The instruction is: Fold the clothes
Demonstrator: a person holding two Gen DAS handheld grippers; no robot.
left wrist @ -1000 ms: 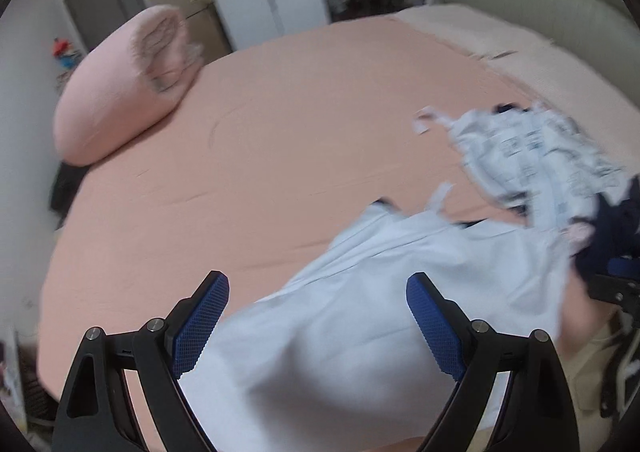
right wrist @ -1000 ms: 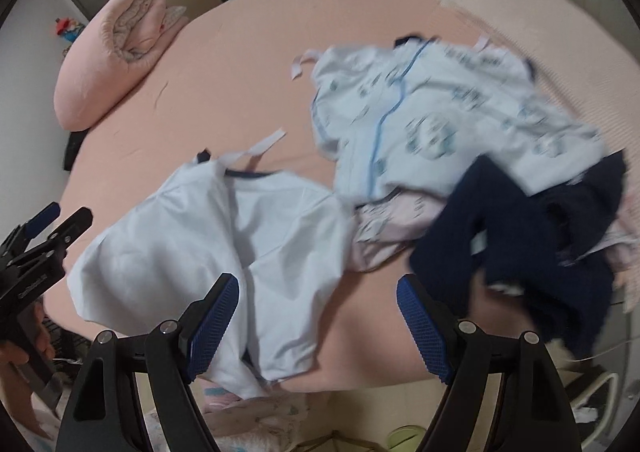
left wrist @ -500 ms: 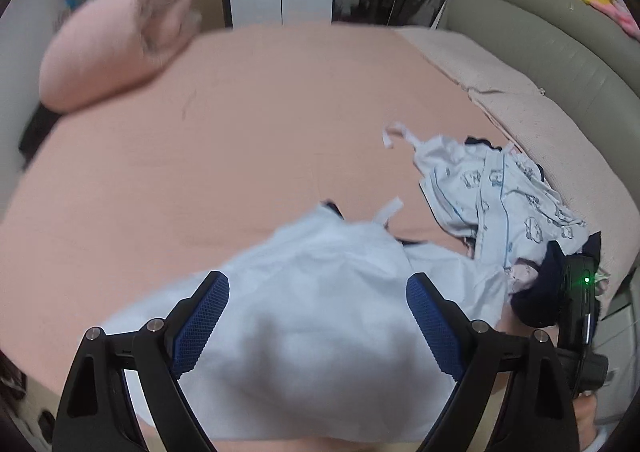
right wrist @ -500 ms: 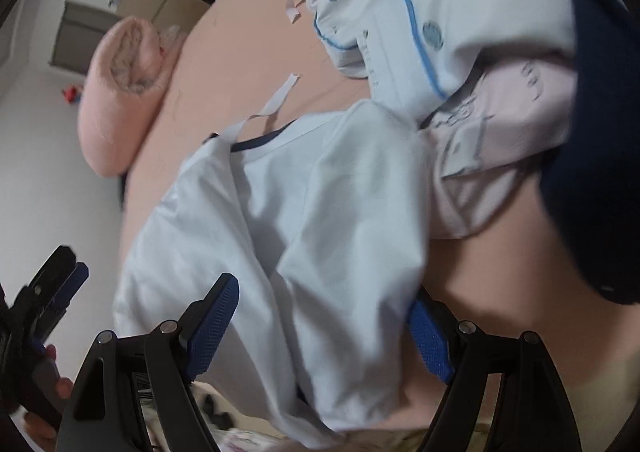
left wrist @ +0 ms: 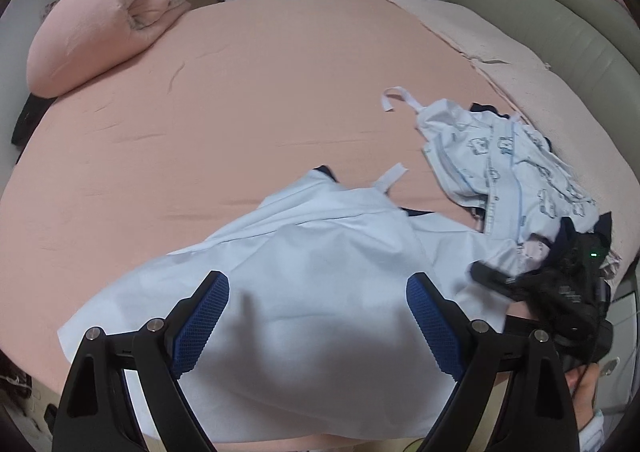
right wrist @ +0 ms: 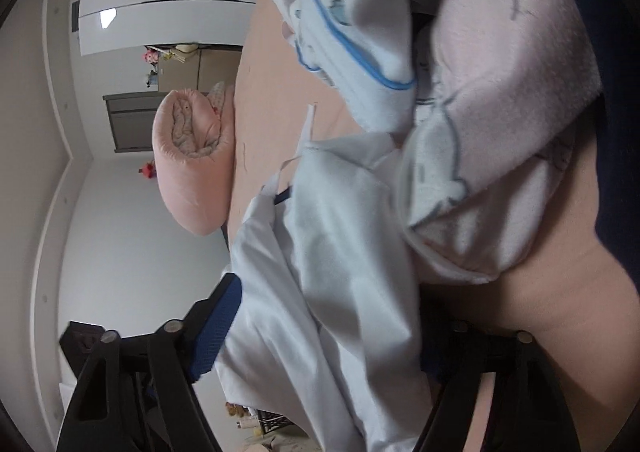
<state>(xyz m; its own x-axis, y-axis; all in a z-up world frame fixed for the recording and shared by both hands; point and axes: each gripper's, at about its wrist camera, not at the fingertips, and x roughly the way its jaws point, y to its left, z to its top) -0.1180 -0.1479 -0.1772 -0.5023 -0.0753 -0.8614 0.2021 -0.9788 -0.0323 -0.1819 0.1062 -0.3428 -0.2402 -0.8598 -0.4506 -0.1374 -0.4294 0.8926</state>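
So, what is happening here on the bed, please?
A person with a gripper in each hand is starting to fold a pale blue garment lying on the pink bed. The right gripper is closing on its edge; the left gripper hovers open above it. More clothes wait in a pile beside it.

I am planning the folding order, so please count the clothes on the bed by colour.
Plain pale blue: 1, the pale blue garment lying nearest, at the bed's edge.
White with blue print: 1, the printed garment on the pile.
Pale pink: 1, the pink garment.
Dark navy: 1 at least, the navy garment, mostly hidden.
Total: 4 that I can tell apart.
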